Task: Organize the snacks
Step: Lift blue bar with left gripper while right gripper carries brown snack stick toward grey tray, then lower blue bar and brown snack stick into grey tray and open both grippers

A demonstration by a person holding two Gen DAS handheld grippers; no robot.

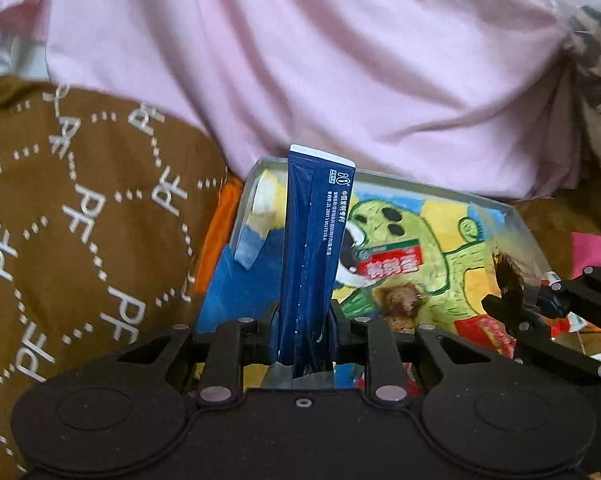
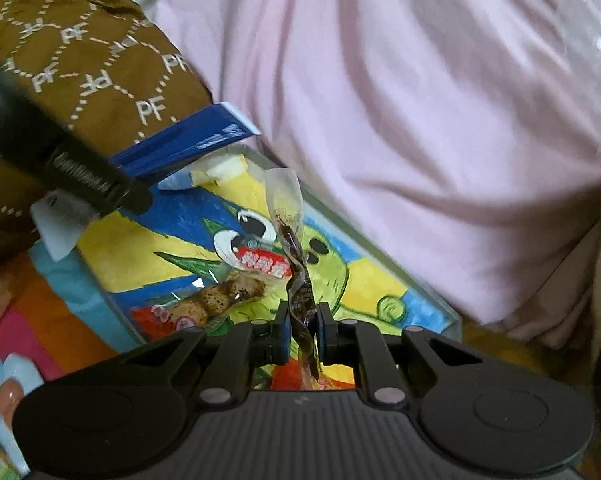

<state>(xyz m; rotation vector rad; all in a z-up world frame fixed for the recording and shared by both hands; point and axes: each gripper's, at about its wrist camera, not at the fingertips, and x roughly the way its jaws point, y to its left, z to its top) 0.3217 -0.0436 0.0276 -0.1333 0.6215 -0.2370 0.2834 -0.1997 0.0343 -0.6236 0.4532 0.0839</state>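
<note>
My left gripper (image 1: 303,316) is shut on a long dark blue sachet (image 1: 314,240) that stands upright over a clear box (image 1: 516,216) with a colourful cartoon drawing under it. My right gripper (image 2: 303,322) is shut on a clear packet with dark brown snack inside (image 2: 296,264), held upright over the same box (image 2: 380,240). In the right wrist view the blue sachet (image 2: 184,146) and the left gripper's arm (image 2: 76,168) reach in from the left. A brown snack in clear wrap (image 2: 216,298) and a red-labelled packet (image 2: 260,262) lie in the box. The right gripper shows at the right edge of the left wrist view (image 1: 512,300).
A pink sheet (image 1: 340,60) bulges behind the box. A brown cushion with white "PF" print (image 1: 80,208) lies to the left. Orange and pink fabric (image 2: 28,316) lies at the box's near left.
</note>
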